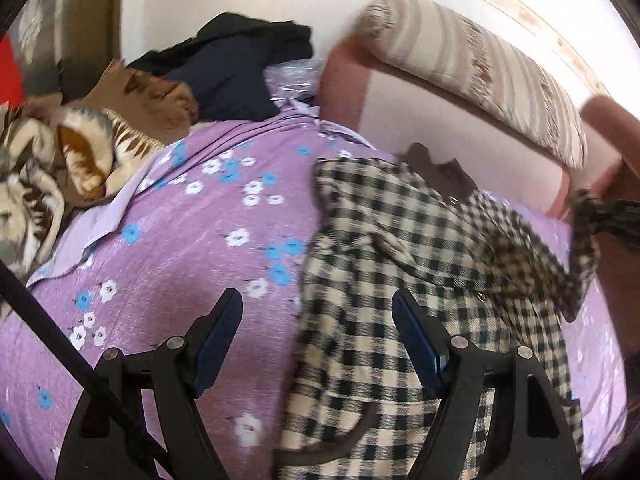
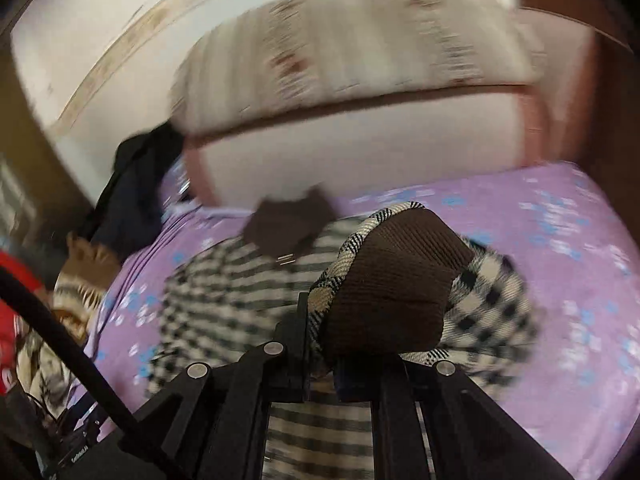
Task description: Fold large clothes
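Observation:
A cream and black checked jacket [image 1: 404, 264] with a dark brown collar [image 1: 436, 168] lies crumpled on a purple flowered bedsheet [image 1: 192, 224]. My left gripper [image 1: 318, 312] is open and empty, hovering over the jacket's left edge. My right gripper [image 2: 320, 344] is shut on the jacket's sleeve [image 2: 400, 292], whose brown ribbed cuff bunches between the fingers and is lifted off the bed. In the left wrist view the right gripper [image 1: 592, 208] shows at the far right, holding the sleeve end. The jacket body [image 2: 240, 292] lies below the right gripper, blurred.
A striped pillow [image 1: 480, 68] rests on the pink and white headboard [image 1: 440, 124] behind the bed. A dark garment [image 1: 236, 68], a brown cloth [image 1: 148, 100] and a patterned brown blanket [image 1: 60, 168] are piled at the left. A black cable [image 2: 68, 348] crosses the lower left.

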Demonstrator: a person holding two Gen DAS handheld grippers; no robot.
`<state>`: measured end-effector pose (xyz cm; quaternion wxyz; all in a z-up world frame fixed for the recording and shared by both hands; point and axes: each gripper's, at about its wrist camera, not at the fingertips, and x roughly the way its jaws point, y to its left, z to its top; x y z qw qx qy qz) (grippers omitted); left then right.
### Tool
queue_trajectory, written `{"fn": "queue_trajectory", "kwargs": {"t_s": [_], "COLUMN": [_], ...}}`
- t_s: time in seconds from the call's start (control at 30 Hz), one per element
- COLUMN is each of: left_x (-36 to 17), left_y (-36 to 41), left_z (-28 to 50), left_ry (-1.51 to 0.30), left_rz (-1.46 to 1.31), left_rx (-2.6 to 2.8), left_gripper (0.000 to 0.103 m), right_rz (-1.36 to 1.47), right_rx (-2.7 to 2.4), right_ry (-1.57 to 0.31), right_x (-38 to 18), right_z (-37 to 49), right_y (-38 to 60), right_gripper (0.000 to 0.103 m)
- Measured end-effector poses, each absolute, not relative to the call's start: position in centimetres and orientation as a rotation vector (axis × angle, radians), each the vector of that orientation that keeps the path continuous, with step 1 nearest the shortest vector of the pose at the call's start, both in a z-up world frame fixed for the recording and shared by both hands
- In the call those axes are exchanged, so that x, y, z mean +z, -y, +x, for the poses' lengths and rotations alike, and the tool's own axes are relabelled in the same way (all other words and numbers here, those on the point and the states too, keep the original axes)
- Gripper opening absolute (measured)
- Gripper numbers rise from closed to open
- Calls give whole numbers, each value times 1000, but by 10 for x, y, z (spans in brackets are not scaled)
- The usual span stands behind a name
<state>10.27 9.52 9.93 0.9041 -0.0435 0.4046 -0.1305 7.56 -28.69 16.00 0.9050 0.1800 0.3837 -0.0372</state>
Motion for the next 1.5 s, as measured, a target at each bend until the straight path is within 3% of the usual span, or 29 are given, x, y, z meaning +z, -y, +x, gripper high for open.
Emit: {"fn": "queue_trajectory", "kwargs": {"t_s": [0.23,0.53,0.6,0.67,0.73,0.8,1.1,1.5], "left_x": [105,101,99,97,94,92,86,101], "left_y": [-131,-169,-176,-180,-184,-186,-165,-69], "left_z": [112,128,129,130,132,133,135,174], "left_ry": [-812,-826,-828,-836,-844,-845,-846,-840], "left_rz": [-132,-252,-272,-285,-296,-298,-243,-101], "left_rx": [-186,-115,-101,-86,-72,-57,-104,-263], "left_gripper": [76,76,76,76,76,76,76,76], "right_rz": [251,33,-29,-33,-23,-10,225,180], "right_rx": [95,176,194,249,318,352,327,80], "right_ry": [-926,-1030,-1025,-1025,-1025,-1023,-910,-889], "right_x": [104,61,60,62,66,69,117,92], "right_z": [154,204,206,206,206,205,154,99], "right_y": [163,83,70,62,53,47,131,270], "right_gripper": [9,10,17,41,53,53,54,54]}}
